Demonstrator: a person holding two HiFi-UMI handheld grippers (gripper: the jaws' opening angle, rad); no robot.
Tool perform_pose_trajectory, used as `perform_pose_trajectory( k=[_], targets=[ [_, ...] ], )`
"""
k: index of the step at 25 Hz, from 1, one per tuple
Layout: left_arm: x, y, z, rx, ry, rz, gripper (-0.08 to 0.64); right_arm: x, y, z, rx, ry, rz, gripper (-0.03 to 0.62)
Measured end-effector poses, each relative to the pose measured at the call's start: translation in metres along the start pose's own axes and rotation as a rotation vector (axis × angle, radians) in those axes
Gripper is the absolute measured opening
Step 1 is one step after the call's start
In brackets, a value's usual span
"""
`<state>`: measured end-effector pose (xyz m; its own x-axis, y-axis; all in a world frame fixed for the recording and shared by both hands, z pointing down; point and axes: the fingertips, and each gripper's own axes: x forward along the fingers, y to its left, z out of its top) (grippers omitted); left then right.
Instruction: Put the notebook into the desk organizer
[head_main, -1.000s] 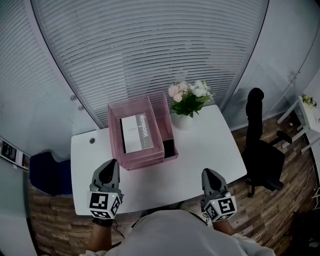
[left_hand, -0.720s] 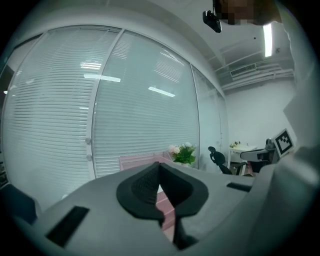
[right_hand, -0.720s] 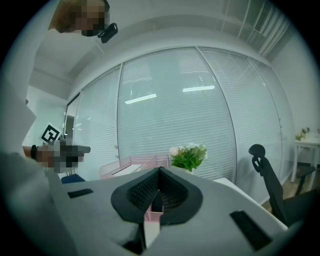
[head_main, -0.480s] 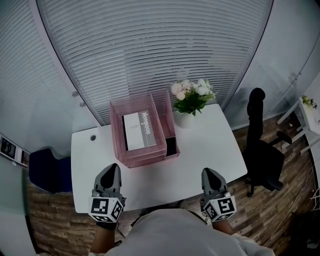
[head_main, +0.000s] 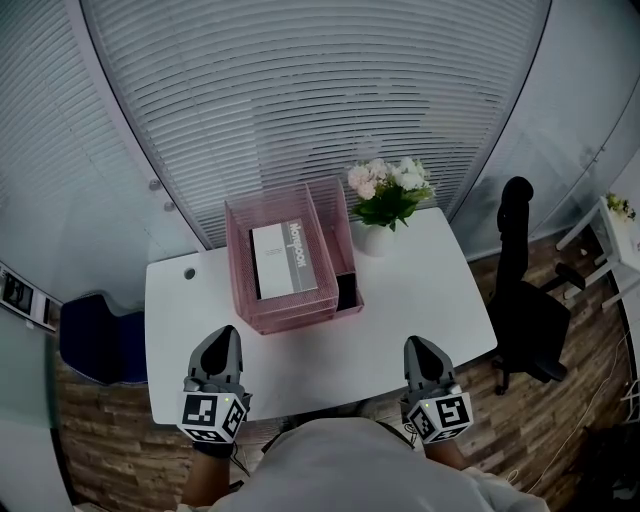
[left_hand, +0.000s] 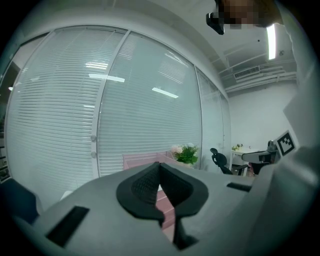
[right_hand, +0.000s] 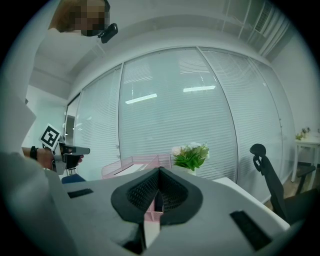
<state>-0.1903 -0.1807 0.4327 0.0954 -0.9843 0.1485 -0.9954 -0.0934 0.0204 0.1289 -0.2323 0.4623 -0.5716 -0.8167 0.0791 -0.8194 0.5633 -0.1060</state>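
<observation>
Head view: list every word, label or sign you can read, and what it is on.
"Notebook": likely, blurred; bold word on the notebook.
Smaller print beside it: too small to read.
Markers on left gripper and right gripper: square patterns, no words.

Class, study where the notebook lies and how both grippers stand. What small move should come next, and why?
Probably only a small retreat: lower both grippers to rest. The notebook already lies flat inside the pink desk organizer, and the left gripper and right gripper are both shut, empty, and at the table's near edge, well apart from the organizer, so nothing seems left to place.
</observation>
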Motion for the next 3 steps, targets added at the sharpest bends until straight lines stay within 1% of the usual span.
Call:
perform_pose_trajectory(
  k=[3],
  targets=[
    [-0.0002, 0.0013, -0.0011, 0.003, 0.007, 0.002, 0.009, 0.0017, 0.0025, 0.0013, 0.001, 0.0, 0.004, 0.012]
  ],
)
